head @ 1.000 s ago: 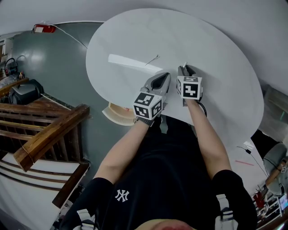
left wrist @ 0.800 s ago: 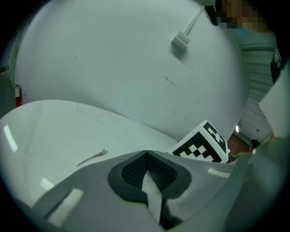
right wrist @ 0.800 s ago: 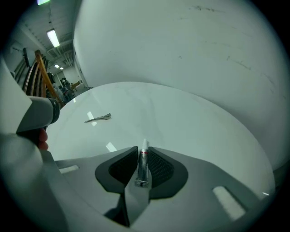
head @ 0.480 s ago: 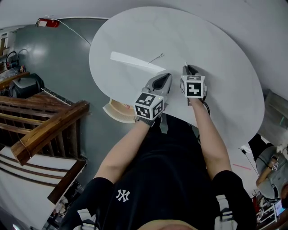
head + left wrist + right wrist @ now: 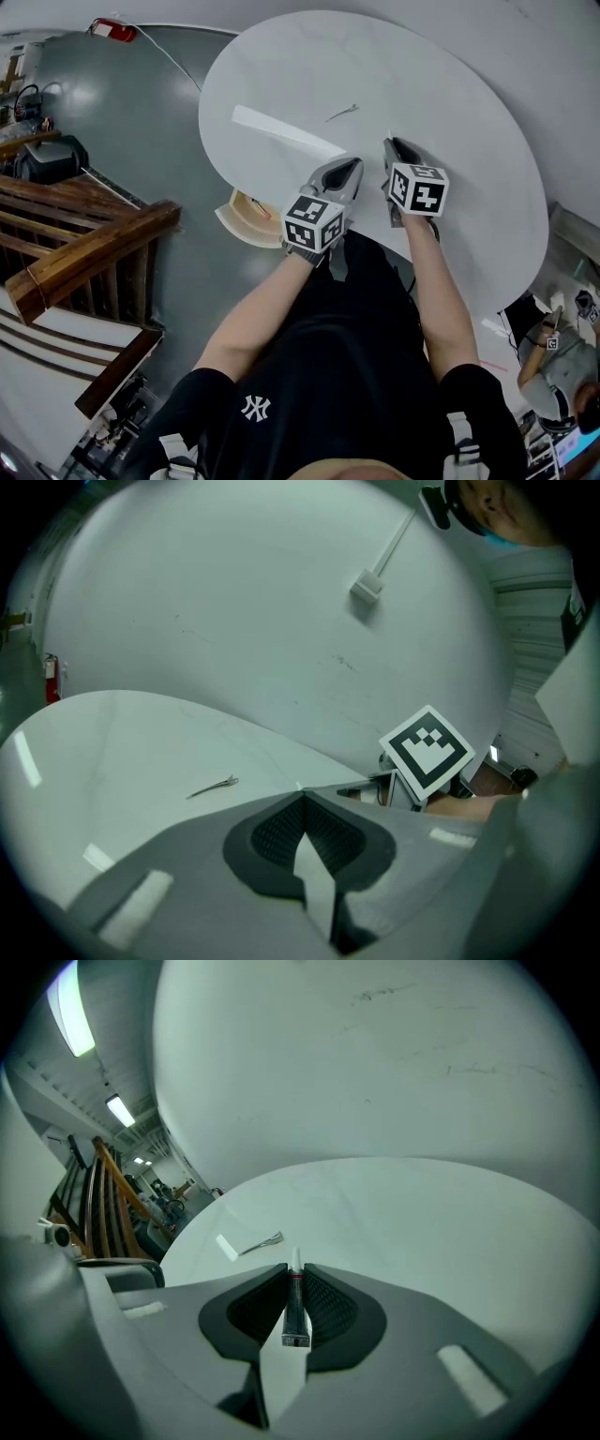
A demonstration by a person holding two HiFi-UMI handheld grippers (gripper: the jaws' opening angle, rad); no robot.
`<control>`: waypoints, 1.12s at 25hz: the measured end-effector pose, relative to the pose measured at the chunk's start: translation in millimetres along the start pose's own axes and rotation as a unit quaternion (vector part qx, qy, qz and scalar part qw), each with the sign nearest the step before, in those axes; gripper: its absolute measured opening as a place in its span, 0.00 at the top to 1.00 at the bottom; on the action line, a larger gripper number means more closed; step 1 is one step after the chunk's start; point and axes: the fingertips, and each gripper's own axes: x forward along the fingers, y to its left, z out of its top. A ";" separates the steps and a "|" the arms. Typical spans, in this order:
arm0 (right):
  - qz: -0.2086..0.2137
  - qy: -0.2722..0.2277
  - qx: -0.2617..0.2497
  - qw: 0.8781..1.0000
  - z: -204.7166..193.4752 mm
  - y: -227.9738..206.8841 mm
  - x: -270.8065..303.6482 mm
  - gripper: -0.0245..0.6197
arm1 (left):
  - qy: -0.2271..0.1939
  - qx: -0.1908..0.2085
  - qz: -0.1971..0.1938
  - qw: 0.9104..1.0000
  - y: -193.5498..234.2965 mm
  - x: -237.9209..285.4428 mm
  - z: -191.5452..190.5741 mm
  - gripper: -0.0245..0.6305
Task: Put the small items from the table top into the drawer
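The right tool (image 5: pixel 296 1269) has just closed its jaws on a slim tube (image 5: pixel 296 1305). That narrow pinch may let it slip before the drawer (image 5: pixel 242 223). The left tool (image 5: pixel 302 797) sits pressed together, empty.

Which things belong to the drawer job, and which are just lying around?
Job: small dark tube with white nozzle, right gripper jaws just closed on it; thin metal hair clip on the round white table; open pale wooden drawer.
Lying about: brown wooden stair rail; red object on floor.
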 end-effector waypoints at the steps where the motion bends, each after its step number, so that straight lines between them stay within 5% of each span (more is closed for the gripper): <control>1: 0.003 -0.005 -0.002 1.000 0.5 6.8 -3.6 0.84 | -0.003 0.000 0.000 1.000 -0.3 -5.2 -0.4 0.96; 17: 0.044 -0.057 -0.018 0.997 -23.8 119.8 -48.7 0.84 | -0.043 -0.001 0.006 0.999 13.9 -107.6 -15.9 0.96; 28: 0.076 -0.048 -0.048 0.995 -59.9 201.2 -52.6 0.84 | -0.061 -0.017 0.029 0.998 39.7 -175.3 -41.1 0.96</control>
